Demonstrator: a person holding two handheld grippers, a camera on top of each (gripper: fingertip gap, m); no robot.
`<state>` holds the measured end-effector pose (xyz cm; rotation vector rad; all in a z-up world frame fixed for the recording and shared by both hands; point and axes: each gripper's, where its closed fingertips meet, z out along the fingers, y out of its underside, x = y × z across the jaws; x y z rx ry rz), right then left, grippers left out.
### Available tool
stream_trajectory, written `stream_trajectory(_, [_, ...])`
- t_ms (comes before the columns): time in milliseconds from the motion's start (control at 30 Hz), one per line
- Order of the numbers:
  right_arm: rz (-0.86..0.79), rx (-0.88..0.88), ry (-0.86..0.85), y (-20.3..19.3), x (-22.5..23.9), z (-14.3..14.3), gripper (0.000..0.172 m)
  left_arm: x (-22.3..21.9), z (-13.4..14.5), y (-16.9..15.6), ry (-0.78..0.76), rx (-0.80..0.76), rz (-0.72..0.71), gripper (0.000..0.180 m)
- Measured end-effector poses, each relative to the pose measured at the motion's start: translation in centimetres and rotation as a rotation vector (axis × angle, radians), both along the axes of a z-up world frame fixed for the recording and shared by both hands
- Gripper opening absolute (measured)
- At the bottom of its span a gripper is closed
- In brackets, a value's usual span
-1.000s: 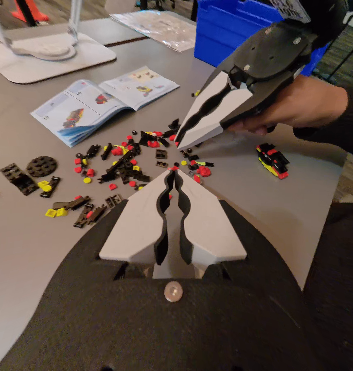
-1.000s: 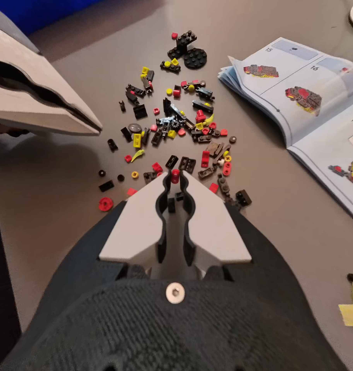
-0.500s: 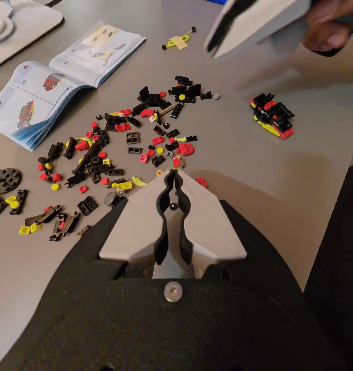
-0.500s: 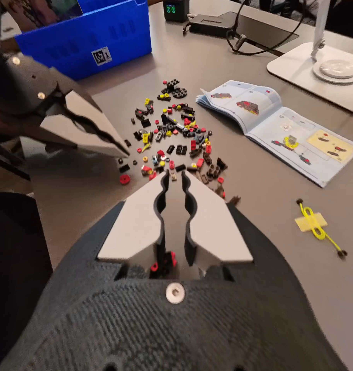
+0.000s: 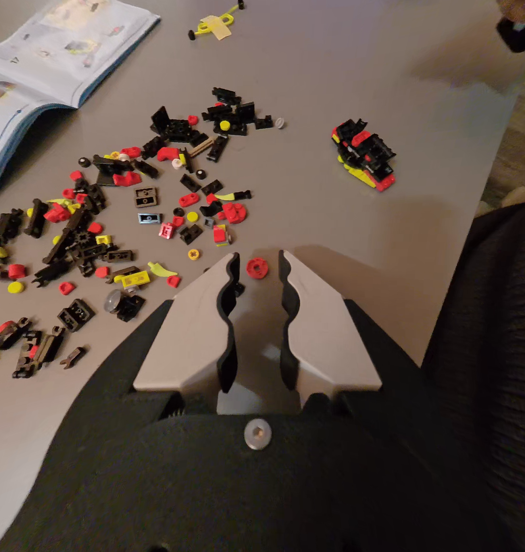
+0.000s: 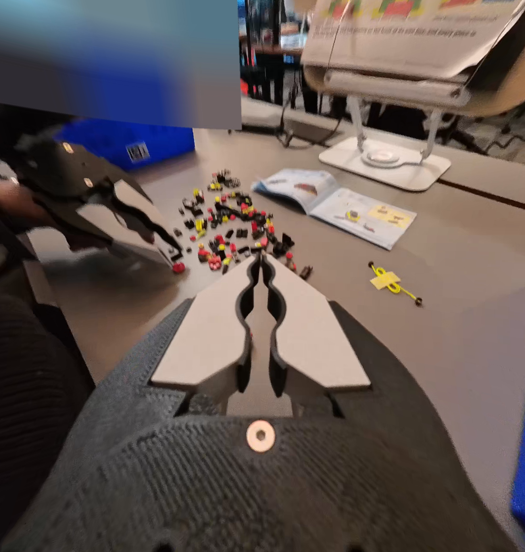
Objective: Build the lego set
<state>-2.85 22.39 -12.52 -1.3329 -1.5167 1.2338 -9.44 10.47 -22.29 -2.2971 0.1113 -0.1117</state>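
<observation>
The left tool is hovering low over the grey worktop, and a small red round studded plate is lying on the worktop between its parted tips, touching neither. A scatter of small black, red and yellow building bricks is spreading ahead and to the tool's left. Farther left and ahead an open paper instruction booklet is lying flat. Ahead to the right, apart from the scatter, a small black, red and yellow assembled brick model is sitting. Far ahead a yellow cord with a paper tag is lying.

A grey table carries scattered toy bricks, an open booklet far left, and a small built model right.
</observation>
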Motion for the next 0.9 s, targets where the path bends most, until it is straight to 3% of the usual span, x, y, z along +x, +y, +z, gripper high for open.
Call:
stream_trajectory(133, [0.026,-0.093,-0.005,-0.3,-0.1,-0.3,0.001,0.0,-0.6,-0.1,0.007,-0.025,-0.007,0.026])
stream_trajectory(900, [0.070,-0.114,-0.070,-1.5,-0.3,-1.7,0.004,0.5,-1.6,0.0,0.020,-0.027,-0.032,0.013])
